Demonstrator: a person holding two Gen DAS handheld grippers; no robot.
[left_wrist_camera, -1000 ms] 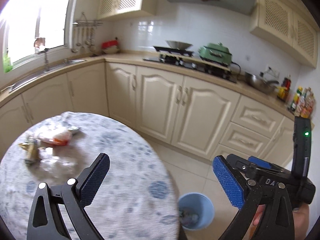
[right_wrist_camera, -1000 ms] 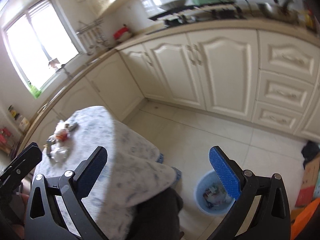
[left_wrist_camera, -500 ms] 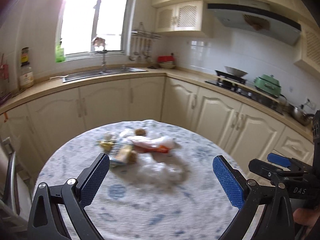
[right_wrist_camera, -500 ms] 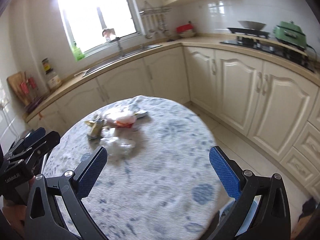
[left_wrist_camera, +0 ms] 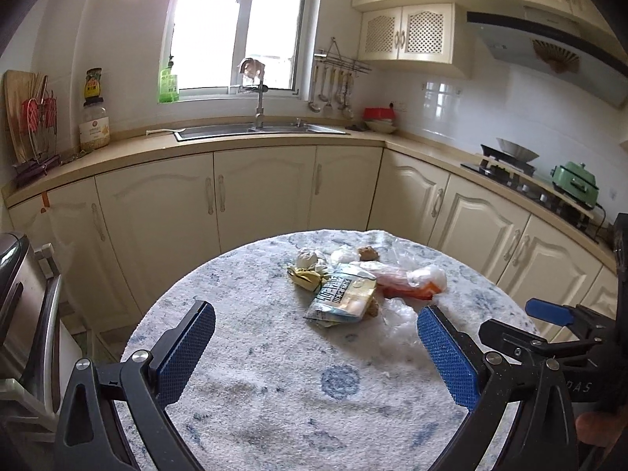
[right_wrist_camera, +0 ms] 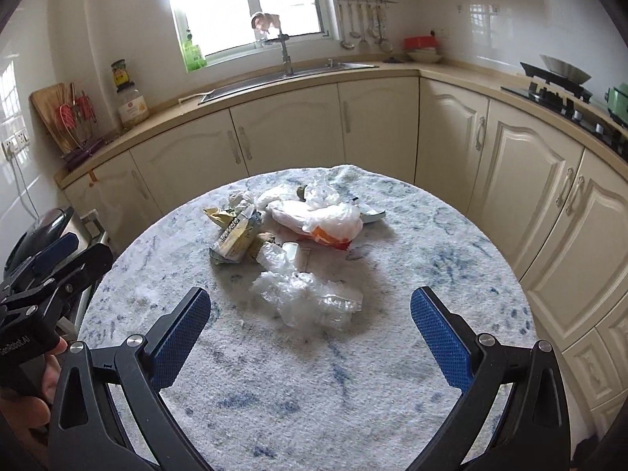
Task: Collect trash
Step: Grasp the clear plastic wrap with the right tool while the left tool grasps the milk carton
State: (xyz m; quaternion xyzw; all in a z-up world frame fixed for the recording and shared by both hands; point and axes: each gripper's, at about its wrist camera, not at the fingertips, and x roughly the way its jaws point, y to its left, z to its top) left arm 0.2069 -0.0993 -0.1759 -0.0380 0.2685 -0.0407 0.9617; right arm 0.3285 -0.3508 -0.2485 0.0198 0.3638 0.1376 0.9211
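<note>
A pile of trash lies on the round table (left_wrist_camera: 274,353) with a blue-white mottled cloth. It holds a foil snack packet (left_wrist_camera: 343,294) (right_wrist_camera: 235,235), a white-and-orange plastic bag (left_wrist_camera: 412,282) (right_wrist_camera: 325,223), crumpled clear plastic (right_wrist_camera: 310,298) (left_wrist_camera: 400,322), a yellow wrapper (left_wrist_camera: 304,276) (right_wrist_camera: 218,214) and a white paper ball (left_wrist_camera: 308,257). My left gripper (left_wrist_camera: 316,347) is open and empty, short of the pile. My right gripper (right_wrist_camera: 310,337) is open and empty, just short of the clear plastic.
Cream cabinets and a counter with a sink (left_wrist_camera: 255,129) run behind the table. A stove (left_wrist_camera: 506,165) and green pot (left_wrist_camera: 575,182) stand at the right. A metal bin or appliance (left_wrist_camera: 15,294) stands left of the table.
Both grippers swung from the floor and blue bin toward the table, then moved closer to the trash pile. Both stayed open and empty.
</note>
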